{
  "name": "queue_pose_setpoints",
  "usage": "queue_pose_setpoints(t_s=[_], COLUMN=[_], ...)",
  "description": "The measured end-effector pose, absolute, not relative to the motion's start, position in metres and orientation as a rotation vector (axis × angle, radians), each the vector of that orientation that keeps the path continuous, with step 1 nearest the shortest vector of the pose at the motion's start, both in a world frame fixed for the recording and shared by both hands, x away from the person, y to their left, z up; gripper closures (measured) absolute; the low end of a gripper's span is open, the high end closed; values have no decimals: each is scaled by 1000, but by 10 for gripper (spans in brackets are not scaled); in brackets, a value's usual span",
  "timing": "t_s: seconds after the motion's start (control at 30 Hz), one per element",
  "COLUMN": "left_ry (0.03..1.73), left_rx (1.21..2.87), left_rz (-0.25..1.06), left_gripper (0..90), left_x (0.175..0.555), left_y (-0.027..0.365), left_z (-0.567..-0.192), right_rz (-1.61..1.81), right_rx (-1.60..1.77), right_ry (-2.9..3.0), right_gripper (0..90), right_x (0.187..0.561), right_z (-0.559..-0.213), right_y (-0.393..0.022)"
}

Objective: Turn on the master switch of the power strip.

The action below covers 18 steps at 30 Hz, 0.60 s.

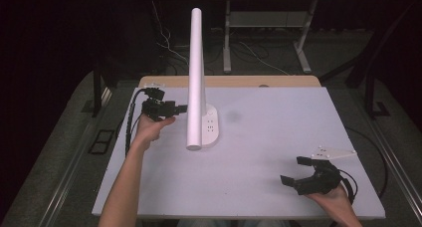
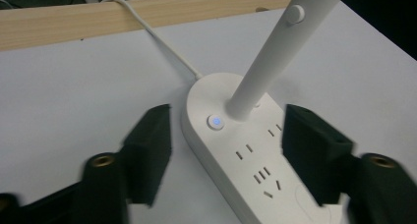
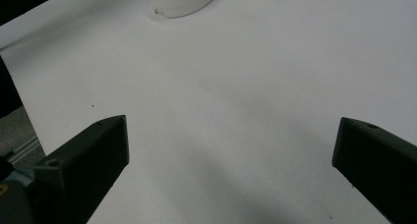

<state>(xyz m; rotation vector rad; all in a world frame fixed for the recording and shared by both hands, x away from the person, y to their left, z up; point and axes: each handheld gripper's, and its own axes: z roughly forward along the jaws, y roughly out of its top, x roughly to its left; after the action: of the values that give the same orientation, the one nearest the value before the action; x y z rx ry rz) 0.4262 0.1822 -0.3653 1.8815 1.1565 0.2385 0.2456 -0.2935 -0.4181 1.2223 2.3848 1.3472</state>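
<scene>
The left hand-held gripper (image 1: pixel 182 108) has its jaws parted with nothing between them, just beside the lamp (image 1: pixel 195 77) stem, which rises at its 3 o'clock from one white socket base (image 2: pixel 246 150) on the surface (image 1: pixel 259 137). The base's long axis runs toward the person, its lit button (image 2: pixel 215 122) at 12 o'clock between the jaws in the left gripper view. The right hand-held gripper (image 1: pixel 293 171), wide open and empty, rests well apart at 4 o'clock, so the left is nearer.

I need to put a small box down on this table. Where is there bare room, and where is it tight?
The widest bare patch of the white table runs from the lamp base out to the far right corner, beyond the right gripper. The near middle, between the two forearms, is also free. It is tight at the far left, where the left gripper sits against the lamp's white post.
</scene>
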Motion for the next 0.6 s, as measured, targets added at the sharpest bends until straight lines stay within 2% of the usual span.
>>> queue_pose_setpoints(t_s=[0.1,0.17,0.23,0.27,0.6], left_ry=[1146,1124,1116,1105,1105], left_rx=[1873,1852,1829,1838,1767], left_rz=[215,197,155,158,185], left_gripper=[147,110,18,0,0], left_x=[419,413,407,404,378], left_y=[187,191,195,198,217], left_z=[-362,-361,-361,-361,-361], right_rz=[1351,1354,1354,1354,1356], right_rx=[1222,1218,1218,1217,1218], right_ry=[2385,2384,2383,2384,2383], right_gripper=[2,2,2,2,2], right_x=[245,245,245,245,245], right_z=[-418,-418,-418,-418,-417], right_y=[-293,-294,-294,-294,-294])
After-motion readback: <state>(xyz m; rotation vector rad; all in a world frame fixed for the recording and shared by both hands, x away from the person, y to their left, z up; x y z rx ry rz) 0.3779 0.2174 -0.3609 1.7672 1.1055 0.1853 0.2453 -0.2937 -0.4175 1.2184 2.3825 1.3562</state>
